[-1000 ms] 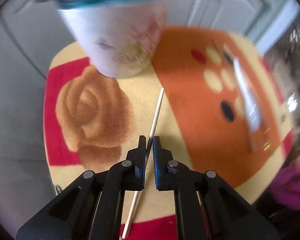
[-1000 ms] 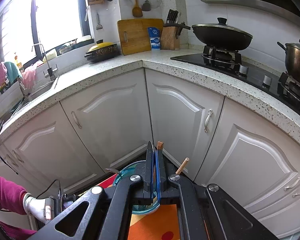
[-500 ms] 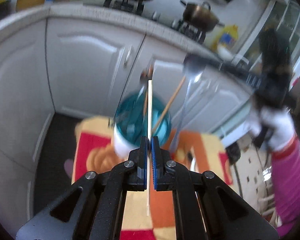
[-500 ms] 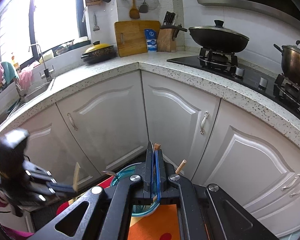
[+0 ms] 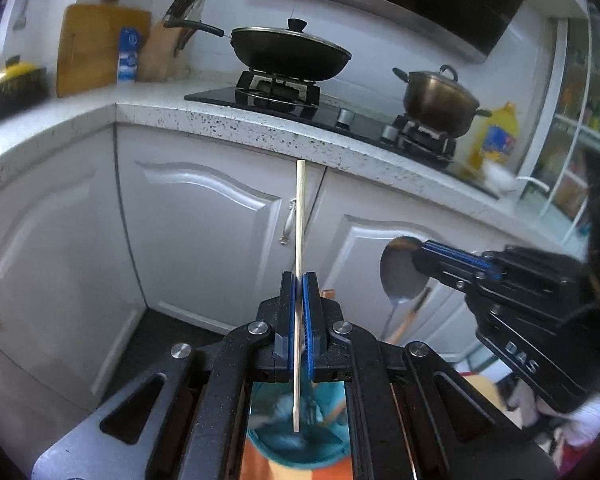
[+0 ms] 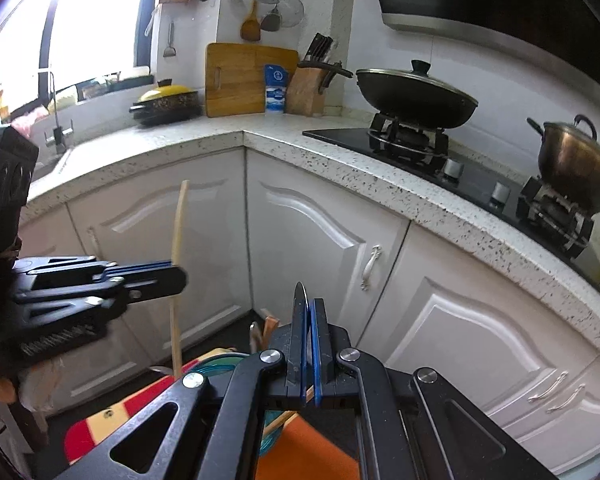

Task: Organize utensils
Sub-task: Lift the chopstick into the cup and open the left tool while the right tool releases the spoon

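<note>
Though clamped in left hand-held gripper (image 5: 299, 280), chopstick (image 5: 299, 216) upright; lengthwise vertical.

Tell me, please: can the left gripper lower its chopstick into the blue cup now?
Probably yes. The left gripper holds the chopstick upright, its lower end right over the open cup, with nothing between.

Right gripper (image 6: 309, 312) clamped on spoon (image 6: 301, 294).
</note>
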A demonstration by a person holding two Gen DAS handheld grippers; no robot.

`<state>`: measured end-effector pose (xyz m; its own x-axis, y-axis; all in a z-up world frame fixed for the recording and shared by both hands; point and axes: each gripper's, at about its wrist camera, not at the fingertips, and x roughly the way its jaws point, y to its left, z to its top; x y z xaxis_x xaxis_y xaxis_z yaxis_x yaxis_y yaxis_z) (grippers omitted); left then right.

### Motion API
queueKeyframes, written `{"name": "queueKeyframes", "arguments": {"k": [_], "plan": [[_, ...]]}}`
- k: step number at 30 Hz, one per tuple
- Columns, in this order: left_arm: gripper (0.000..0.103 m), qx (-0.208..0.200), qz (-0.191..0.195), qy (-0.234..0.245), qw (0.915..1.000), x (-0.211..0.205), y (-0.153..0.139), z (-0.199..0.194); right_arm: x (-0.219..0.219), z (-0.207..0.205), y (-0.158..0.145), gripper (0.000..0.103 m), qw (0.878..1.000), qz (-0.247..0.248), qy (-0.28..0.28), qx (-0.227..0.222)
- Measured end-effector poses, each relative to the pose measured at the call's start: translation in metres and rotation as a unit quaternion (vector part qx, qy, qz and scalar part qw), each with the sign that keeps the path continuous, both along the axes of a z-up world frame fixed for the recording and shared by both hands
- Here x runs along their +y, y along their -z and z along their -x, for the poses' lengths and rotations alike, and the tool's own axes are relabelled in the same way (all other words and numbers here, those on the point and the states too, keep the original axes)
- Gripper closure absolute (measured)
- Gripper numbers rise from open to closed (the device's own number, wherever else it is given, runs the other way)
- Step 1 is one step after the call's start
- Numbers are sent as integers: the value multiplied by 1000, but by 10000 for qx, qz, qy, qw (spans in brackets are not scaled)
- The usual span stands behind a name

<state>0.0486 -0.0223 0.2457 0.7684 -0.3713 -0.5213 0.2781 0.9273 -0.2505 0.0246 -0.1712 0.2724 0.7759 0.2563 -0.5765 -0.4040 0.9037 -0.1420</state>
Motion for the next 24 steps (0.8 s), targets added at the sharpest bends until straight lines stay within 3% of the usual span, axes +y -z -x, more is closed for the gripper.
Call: {"name": "queueKeyframes", "arguments": {"k": [9, 20, 22, 24], "plan": [[101, -23, -312, -219, 9993, -6, 36, -9, 15, 3, 36, 102, 9991, 372, -169, 61], [99, 518, -444, -51, 9977, -7, 59, 0, 8, 13, 65, 101, 9969, -19, -322, 719], [85, 602, -454, -44, 9971, -6, 59, 3, 3, 16, 64, 101, 9964, -225, -300, 766], [69, 649, -386, -28, 9971, -4, 57, 8, -1, 19, 64, 93, 9954, -367, -273, 839]]}}
